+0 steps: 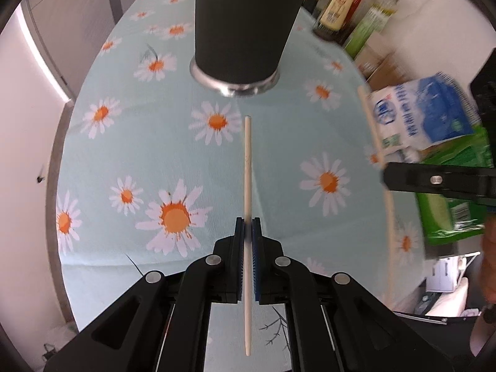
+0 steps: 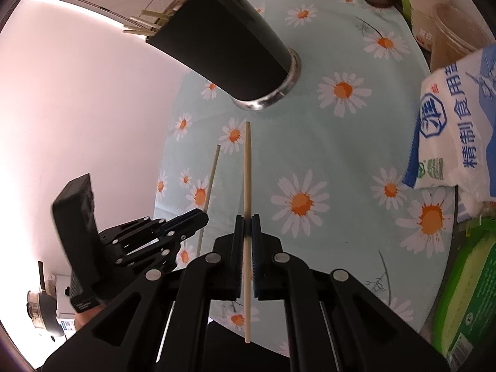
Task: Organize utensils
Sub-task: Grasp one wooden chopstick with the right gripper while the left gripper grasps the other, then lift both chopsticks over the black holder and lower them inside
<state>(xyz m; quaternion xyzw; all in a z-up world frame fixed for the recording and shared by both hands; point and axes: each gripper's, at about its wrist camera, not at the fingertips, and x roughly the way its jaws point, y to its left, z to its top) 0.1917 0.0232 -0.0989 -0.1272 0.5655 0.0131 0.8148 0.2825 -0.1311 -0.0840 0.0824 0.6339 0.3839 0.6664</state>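
Note:
In the left wrist view my left gripper (image 1: 248,226) is shut on a pale wooden chopstick (image 1: 247,161) that points at a tall black cup (image 1: 241,24) with a metal base. At the right edge of that view my right gripper (image 1: 386,176) grips a second chopstick (image 1: 370,124). In the right wrist view the right gripper (image 2: 247,221) is shut on its chopstick (image 2: 247,167). The left gripper (image 2: 203,217) sits lower left there, holding its own chopstick (image 2: 212,173). The black cup (image 2: 229,40) holds several chopsticks (image 2: 145,24) that stick out of its mouth.
A daisy-print cloth (image 1: 124,155) covers the round table. A blue-and-white salt bag (image 2: 455,130) and a green package (image 2: 465,294) crowd the right side. Bottles (image 1: 338,9) and paper cups (image 2: 434,0) stand behind the cup. The table edge curves close on the left.

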